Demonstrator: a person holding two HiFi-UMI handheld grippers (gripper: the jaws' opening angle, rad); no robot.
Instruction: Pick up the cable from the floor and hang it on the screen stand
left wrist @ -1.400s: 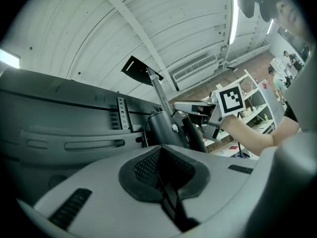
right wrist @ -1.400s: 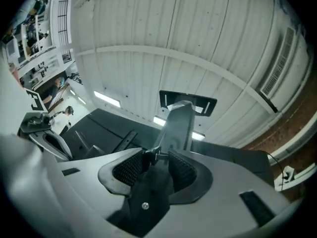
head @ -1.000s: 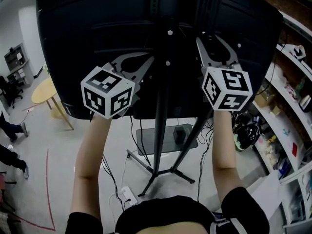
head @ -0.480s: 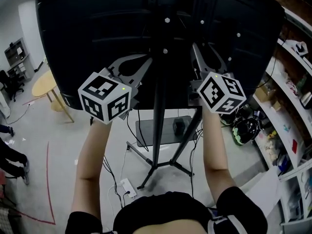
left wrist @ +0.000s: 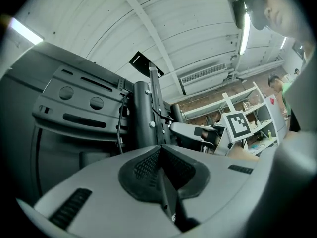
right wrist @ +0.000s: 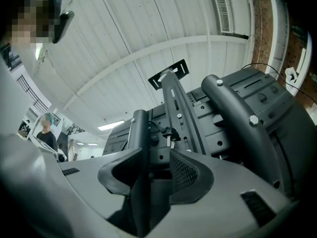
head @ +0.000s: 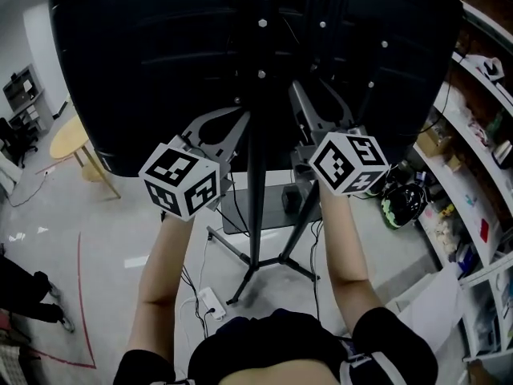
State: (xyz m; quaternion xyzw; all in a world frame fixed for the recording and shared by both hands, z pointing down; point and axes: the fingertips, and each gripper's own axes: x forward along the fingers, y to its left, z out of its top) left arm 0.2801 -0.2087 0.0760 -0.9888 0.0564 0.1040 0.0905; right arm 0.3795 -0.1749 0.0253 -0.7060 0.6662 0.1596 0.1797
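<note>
The left gripper [left wrist: 161, 157] has its fingers [left wrist: 143, 165] pressed together along one seam, and nothing shows between the pads. The right gripper [right wrist: 156, 170] has its fingers apart. A dark round post [right wrist: 139, 133] of the screen stand [head: 256, 215] runs down through the gap, close against the pad at 9 o'clock, while the pad at 3 o'clock stands clear of it.

In the head view both grippers are raised against the back of the large black screen [head: 144, 70]. The left one is at about 8 o'clock from the stand's central column and the right one at about 4 o'clock, each with its marker cube nearest the camera.

A thin black cable [left wrist: 119, 128] hangs down the mount plate just beside the post, at 10 o'clock from the left gripper's closed fingers and apart from them. Neither gripper holds it. Whether it is looped over any part of the stand cannot be made out.

On the floor [head: 104, 239] more dark leads trail past the stand's tripod feet to a white power strip [head: 210, 301] at 6 o'clock. Shelves [head: 473, 135] crowded with small items line the room at 3 o'clock.
</note>
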